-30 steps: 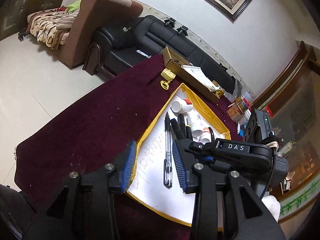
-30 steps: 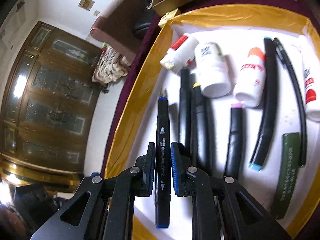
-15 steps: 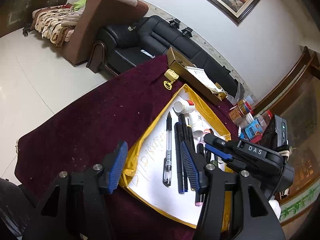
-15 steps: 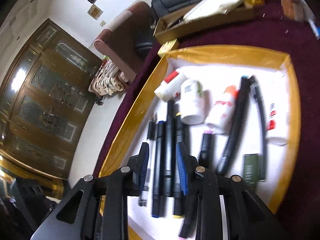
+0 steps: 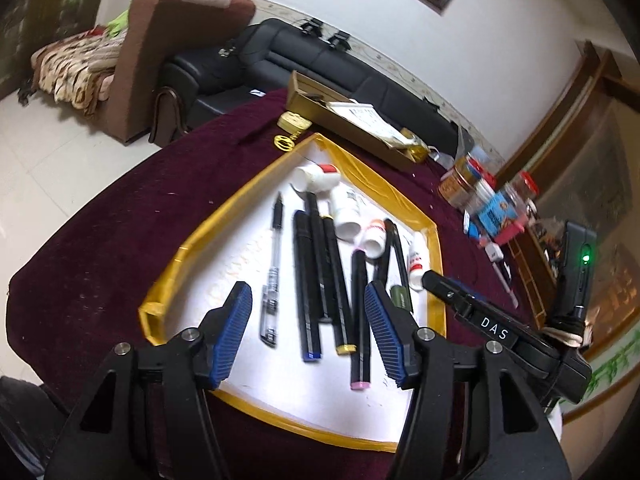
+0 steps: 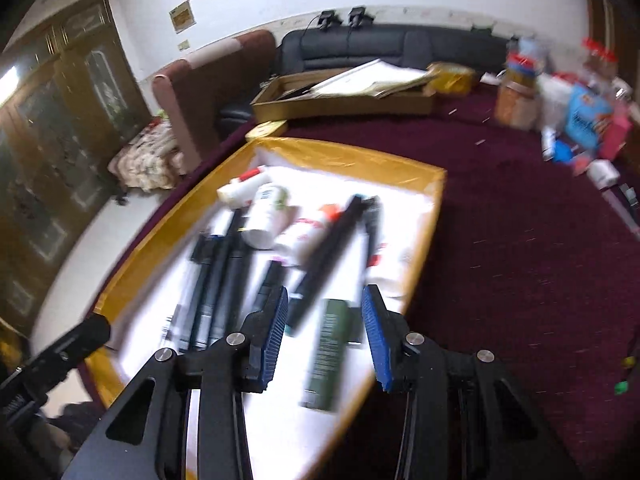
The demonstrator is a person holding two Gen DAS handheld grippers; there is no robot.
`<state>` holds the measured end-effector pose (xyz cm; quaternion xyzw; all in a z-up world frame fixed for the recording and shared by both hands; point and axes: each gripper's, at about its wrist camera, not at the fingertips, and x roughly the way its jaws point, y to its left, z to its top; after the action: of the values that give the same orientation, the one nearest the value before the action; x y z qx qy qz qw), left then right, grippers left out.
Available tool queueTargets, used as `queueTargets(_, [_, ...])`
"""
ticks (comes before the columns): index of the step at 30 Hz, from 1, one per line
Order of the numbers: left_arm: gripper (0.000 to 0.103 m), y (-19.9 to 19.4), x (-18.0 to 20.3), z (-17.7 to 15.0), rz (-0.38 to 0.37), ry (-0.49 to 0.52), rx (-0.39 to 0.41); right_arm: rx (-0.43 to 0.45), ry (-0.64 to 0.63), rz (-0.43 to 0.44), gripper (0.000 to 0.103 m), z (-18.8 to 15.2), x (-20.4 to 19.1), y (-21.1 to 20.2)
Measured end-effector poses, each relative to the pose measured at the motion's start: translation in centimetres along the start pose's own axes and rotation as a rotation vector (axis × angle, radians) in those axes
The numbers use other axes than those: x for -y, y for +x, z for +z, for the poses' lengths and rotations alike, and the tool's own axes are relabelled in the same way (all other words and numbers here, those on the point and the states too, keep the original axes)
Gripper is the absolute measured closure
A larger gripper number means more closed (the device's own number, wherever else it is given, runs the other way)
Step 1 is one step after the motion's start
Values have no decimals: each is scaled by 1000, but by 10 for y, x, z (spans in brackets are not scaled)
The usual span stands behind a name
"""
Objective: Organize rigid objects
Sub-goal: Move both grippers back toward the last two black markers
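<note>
Item: white tray with a gold-taped rim, lying on the maroon-covered tabletop. We count its contents as follows.

- One clear ballpoint pen with a black grip, nearest the tray's left edge, lying lengthwise.
- Black markers side by side just right of it: a blue-ended marker, a yellow-ended marker and a pink-ended marker, all roughly parallel.
- Small white bottles toward the tray's far edge: a red-capped bottle, a plain white bottle and an orange-capped bottle.
- A dark green tube near the tray's right edge; blurred in the right wrist view.
- Two further black pens, lying by the right edge.

Left claw: open wide, holding nothing, above the tray's near edge. Right claw: open, empty, above the green tube, the jaws standing either side of it without touching.

Beyond the tray's far corner, we note a flat cardboard box with papers.
</note>
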<state>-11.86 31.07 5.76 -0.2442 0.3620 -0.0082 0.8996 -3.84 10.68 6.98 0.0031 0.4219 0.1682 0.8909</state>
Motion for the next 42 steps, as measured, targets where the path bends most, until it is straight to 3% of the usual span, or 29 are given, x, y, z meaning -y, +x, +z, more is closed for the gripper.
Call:
queueTargets(7, [45,6,27,-9,5,64,-28,59,-72,-161,64,-12,16,-20])
queueTargets(12, [45,10,47,-17,8,105,-47,91,-96,-207,64,-17,22,-27])
queueTargets(30, [45,26,106,-37,7,214,-114,121,-56,-246,63,-28,71,-44])
queueTargets(35, [45,32,125,-43,5,258,-135,116,-36,-249,57,-33,91,-47])
queueTargets(38, [45,35,137,-47,-8,287,-149,110,-9,-269,57,-39,113,-52])
queueTargets(42, [45,39,154,-54,-22,327,-169,99,116,-291,57,-51,174,-66])
